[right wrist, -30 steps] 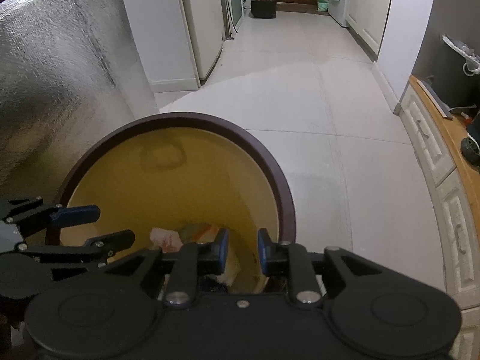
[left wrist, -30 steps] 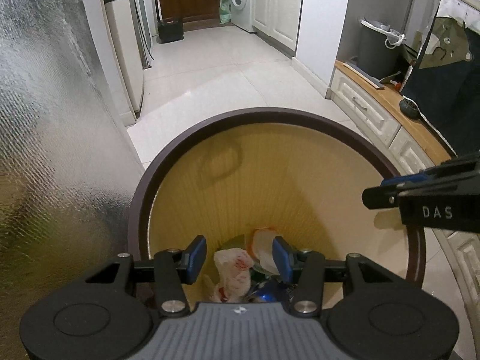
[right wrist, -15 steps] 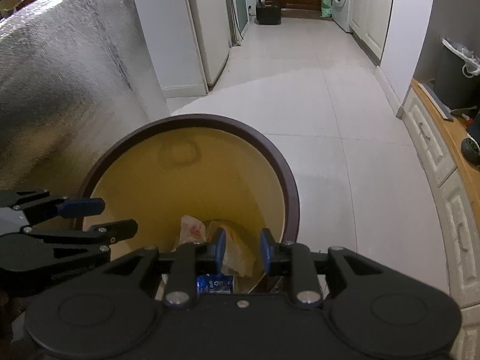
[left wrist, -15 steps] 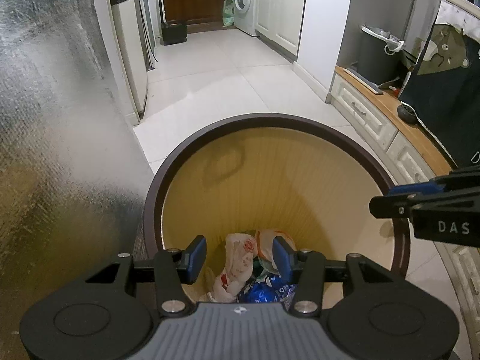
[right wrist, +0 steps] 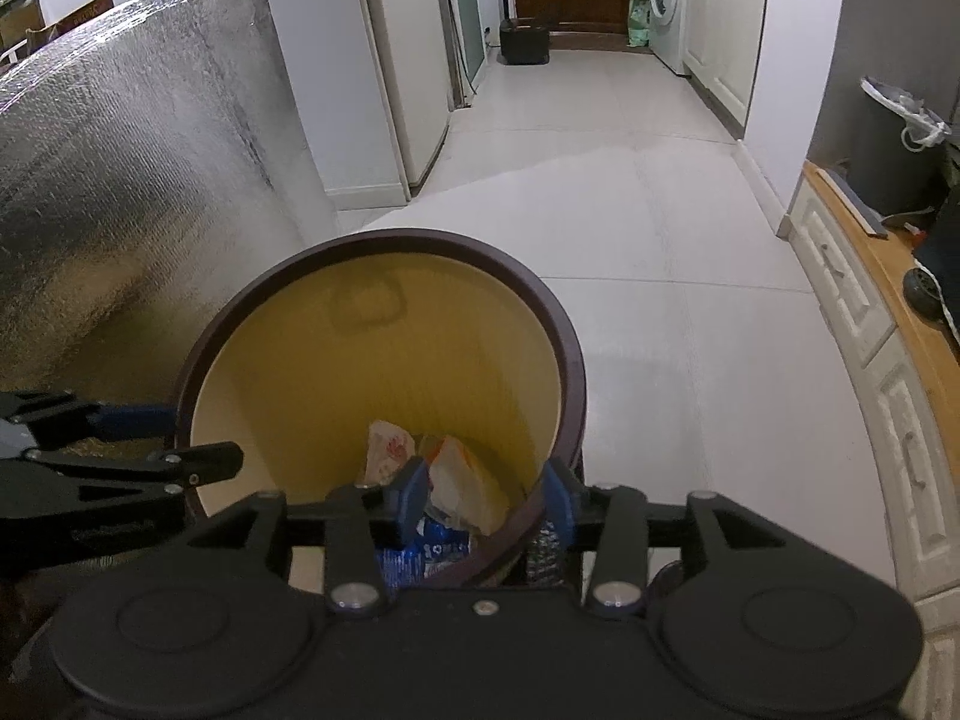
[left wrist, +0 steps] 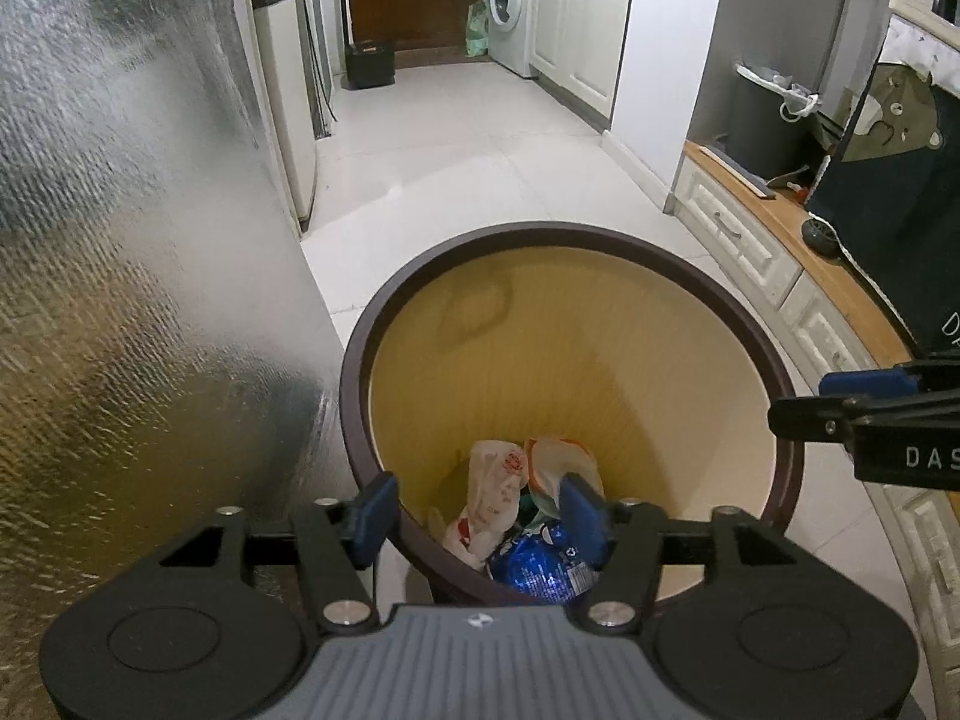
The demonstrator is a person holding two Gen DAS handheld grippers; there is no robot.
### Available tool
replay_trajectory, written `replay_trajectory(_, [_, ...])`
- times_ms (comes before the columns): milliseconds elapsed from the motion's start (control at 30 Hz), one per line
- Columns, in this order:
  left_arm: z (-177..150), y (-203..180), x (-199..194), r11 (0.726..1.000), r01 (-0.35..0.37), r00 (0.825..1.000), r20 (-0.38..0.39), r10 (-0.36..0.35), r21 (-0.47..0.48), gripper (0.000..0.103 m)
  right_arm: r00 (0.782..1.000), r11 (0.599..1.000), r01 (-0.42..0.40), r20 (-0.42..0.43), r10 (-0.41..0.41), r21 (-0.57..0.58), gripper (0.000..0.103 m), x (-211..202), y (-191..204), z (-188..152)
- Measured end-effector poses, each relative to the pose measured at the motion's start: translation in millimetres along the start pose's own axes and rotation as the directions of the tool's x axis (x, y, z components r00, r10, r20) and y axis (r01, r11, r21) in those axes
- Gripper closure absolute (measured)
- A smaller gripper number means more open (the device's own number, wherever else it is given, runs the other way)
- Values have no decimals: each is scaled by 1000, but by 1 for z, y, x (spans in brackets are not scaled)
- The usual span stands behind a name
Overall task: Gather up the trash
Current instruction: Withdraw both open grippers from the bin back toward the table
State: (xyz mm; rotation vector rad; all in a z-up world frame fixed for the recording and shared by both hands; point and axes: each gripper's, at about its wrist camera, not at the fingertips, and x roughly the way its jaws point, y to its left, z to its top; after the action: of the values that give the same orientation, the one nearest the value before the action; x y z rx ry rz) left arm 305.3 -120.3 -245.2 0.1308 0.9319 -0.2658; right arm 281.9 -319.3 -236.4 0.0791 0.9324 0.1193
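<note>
A round bin with a dark brown rim [left wrist: 600,237] [right wrist: 384,237] and yellow inside stands on the floor. At its bottom lie a white and red wrapper [left wrist: 495,489] [right wrist: 389,450], an orange and white wrapper [left wrist: 555,456] [right wrist: 465,477] and a blue packet [left wrist: 540,567] [right wrist: 429,552]. My left gripper [left wrist: 474,516] is open and empty above the bin's near left rim. My right gripper [right wrist: 483,501] is open and empty above the near right rim. Each gripper shows at the edge of the other's view.
A silver foil-covered panel [left wrist: 120,300] stands close on the left. A low white cabinet with a wooden top [left wrist: 798,258] runs along the right. A fridge [right wrist: 408,78], a washing machine [left wrist: 510,0] and a dark bin [left wrist: 765,114] stand farther off on the white tiled floor [right wrist: 660,228].
Both grippers have pulled back and risen from the bin, so more of its bottom shows. The right gripper's jaws have opened wider. The left gripper stayed open.
</note>
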Motion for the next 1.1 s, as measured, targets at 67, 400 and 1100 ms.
replay_trajectory(67, [-1,0,-4,1000,3,1000,2,-3,1,42,1000,1000,3,3,-3,6,58,-4,1,-2])
replay_trajectory(400, [-10,3,-21,1000,-22,1000,6,22,-9,28,1000,1000,19,19,-19,4,40,-22,2,-10])
replay_trajectory(1100, [-15,7,-76,999,-32,998,53,33,-19,0,994,999,45,103,-43,-19,0,-68,3,-20])
